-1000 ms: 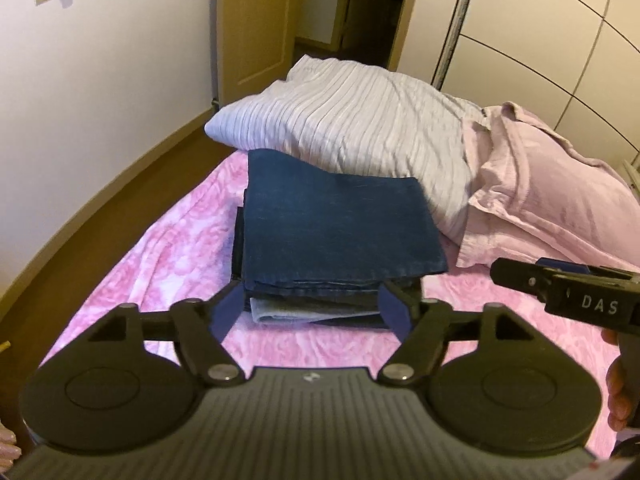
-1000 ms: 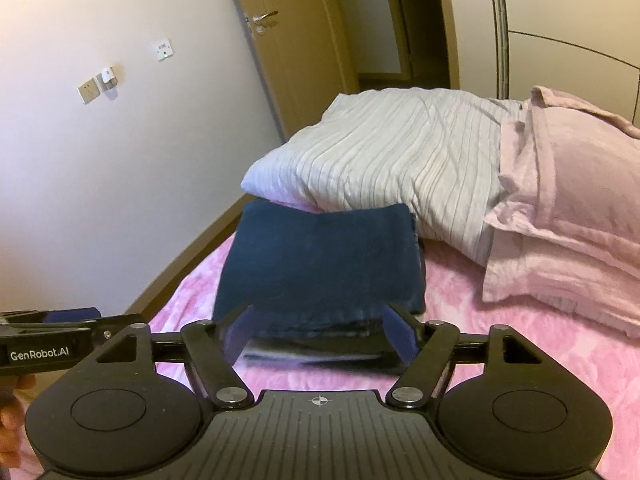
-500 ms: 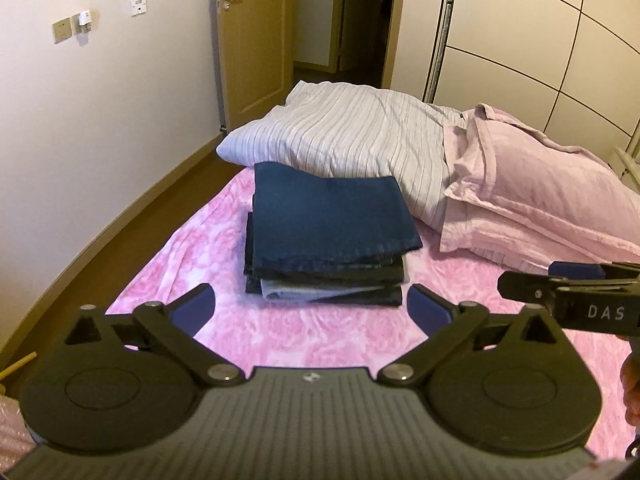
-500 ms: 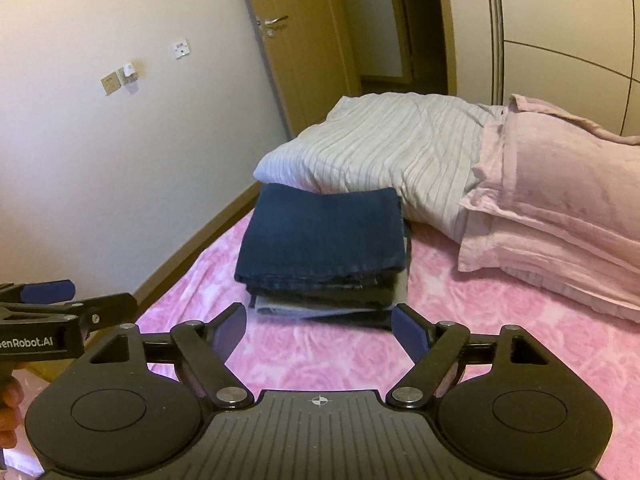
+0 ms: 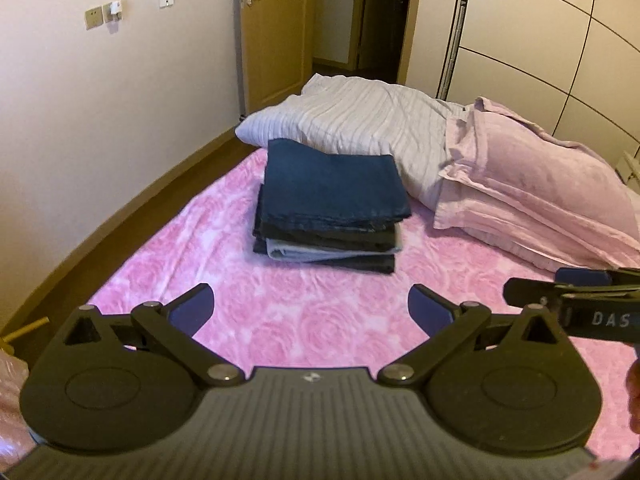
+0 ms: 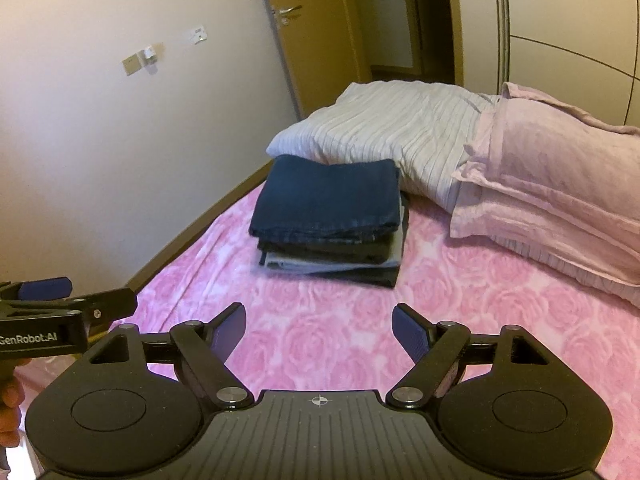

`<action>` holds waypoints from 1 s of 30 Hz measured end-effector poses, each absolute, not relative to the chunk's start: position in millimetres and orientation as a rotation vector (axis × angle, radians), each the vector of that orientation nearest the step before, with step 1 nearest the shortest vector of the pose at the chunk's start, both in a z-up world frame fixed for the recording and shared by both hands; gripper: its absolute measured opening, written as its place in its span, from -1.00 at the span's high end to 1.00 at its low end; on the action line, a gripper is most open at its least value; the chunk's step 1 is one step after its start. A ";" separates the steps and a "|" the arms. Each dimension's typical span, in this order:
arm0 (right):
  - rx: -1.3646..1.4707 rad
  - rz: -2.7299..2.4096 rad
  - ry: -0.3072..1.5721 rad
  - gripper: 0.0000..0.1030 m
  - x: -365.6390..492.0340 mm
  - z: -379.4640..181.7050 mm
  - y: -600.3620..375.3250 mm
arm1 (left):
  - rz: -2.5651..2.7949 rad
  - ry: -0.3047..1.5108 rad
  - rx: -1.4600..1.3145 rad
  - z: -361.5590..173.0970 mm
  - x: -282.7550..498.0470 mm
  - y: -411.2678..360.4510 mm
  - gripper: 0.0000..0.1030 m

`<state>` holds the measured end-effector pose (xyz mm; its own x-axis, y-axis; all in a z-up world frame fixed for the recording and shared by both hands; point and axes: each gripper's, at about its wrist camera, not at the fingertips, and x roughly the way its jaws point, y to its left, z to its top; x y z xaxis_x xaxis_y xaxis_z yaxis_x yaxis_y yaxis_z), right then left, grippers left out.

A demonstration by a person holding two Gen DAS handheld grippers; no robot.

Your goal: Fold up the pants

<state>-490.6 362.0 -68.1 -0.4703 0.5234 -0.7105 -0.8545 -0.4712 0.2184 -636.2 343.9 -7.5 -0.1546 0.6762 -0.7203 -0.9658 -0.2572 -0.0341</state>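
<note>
A stack of folded pants [image 5: 332, 204] [image 6: 332, 216] lies on the pink flowered bedsheet [image 5: 304, 320] [image 6: 320, 328], dark blue denim on top with a pale blue pair lower down. My left gripper [image 5: 311, 307] is open and empty, well back from the stack's near edge. My right gripper [image 6: 319, 326] is open and empty too, also short of the stack. Each gripper shows in the other's view: the right one at the right edge [image 5: 576, 290], the left one at the left edge [image 6: 60, 300].
A striped grey pillow [image 5: 360, 120] [image 6: 392, 124] and a pink pillow [image 5: 532, 180] [image 6: 552, 184] lie behind and right of the stack. A cream wall [image 5: 100, 120] runs along the bed's left side, with a wooden door [image 5: 276, 28] beyond. Wardrobe panels [image 5: 540, 40] stand at the back right.
Both grippers have pulled back from the pants stack and opened wider. The folded stack stays put on the bed.
</note>
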 end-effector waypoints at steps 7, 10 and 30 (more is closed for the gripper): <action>-0.744 2.055 0.716 -0.50 -470.1 -68.2 337.7 | 1.707 0.520 -0.777 -6.2 -612.5 310.9 -0.98; -0.753 2.069 0.718 -0.50 -459.9 -67.9 328.3 | 1.711 0.514 -0.784 -5.8 -604.3 300.3 -0.98; -0.794 2.129 0.716 -0.50 -430.1 -69.7 302.9 | 1.752 0.528 -0.826 -14.8 -574.2 268.7 -0.98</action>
